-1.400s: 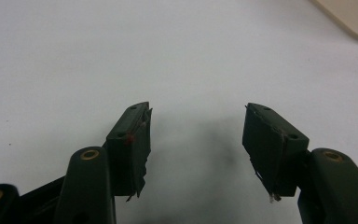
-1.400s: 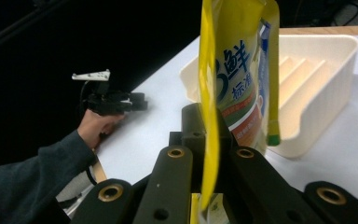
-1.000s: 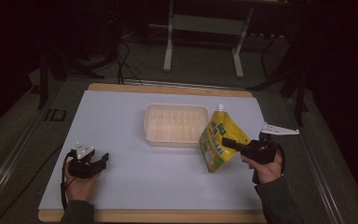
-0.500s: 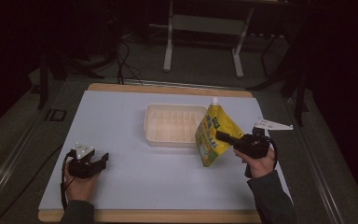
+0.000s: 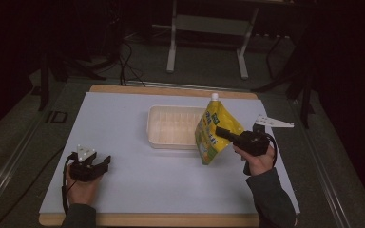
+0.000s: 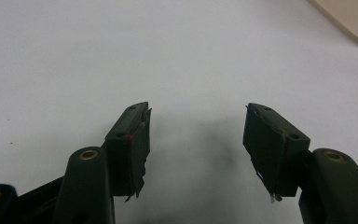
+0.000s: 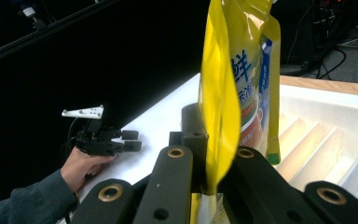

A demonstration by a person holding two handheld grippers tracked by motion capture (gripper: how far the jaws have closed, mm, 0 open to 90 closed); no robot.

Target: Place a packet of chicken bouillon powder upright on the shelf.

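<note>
Right gripper (image 5: 220,132) clamped on yellow pouch (image 5: 214,135) side seam beside tray (image 5: 171,141), left gripper (image 5: 105,163) jaws apart; pouch looks floppy, slick, bottom-heavy.

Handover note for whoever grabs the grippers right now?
Right gripper: shut on the yellow pouch, gripping one side edge; the pouch is lifted, tilted, cap up, at the near right corner of the white tray.
Left gripper: open, holding nothing, low over the white mat at near left.
Done: pouch picked up.
Left: probably lay the pouch in the tray, which looks empty, then release. The grip is on a thin edge, so move gently.
</note>
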